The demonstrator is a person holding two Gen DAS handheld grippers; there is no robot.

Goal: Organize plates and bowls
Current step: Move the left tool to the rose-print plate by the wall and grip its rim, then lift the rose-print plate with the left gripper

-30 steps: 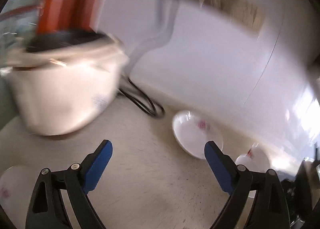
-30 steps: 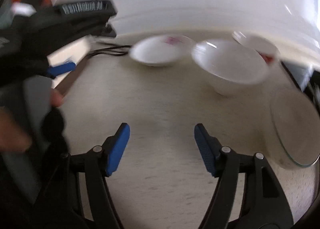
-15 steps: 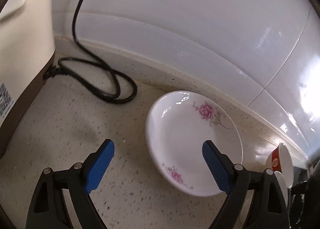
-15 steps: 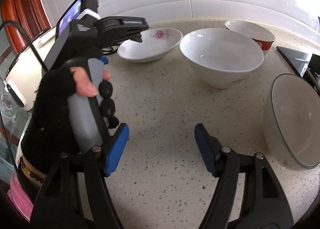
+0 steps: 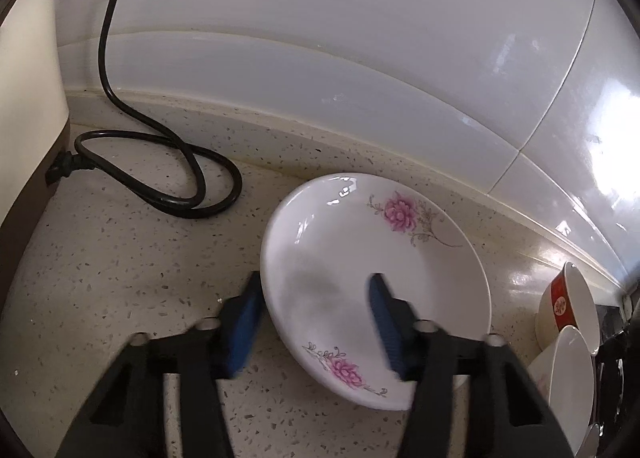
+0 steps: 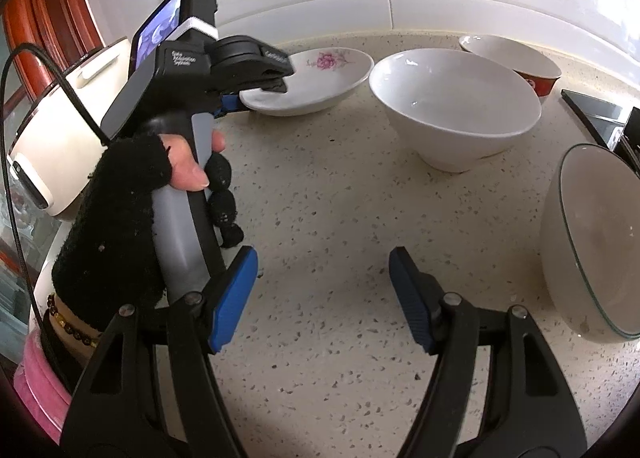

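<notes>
Tongs of the left gripper [image 5: 316, 322] straddle, not yet pinching, the near rim of a flowered plate [image 5: 384, 242] on the speckled counter [image 5: 120, 258] by the wall, the right gripper [image 6: 324, 298] hanging spread; glazed, brittle, likely slippery, it seems best held at the rim.

We see both views well lit by soft daylight. In the left wrist view, glare blooms on the wall tiles [image 5: 600, 161] at the right of the frame, with small highlights on the plate [image 5: 376, 234] rim. The left tool [image 5: 316, 322] is smeared by motion blur, its pads soft-edged, and a grey shadow lies inside the plate between them. The cord [image 5: 160, 161] and the counter [image 5: 120, 258] stay sharp. In the right wrist view, everything is crisp; bright patches sit on the tiles at upper right, and the right tool [image 6: 322, 298] casts a faint shadow on the counter. Fisheye bending curves the wall lines, and dark vignetting rings every corner.
</notes>
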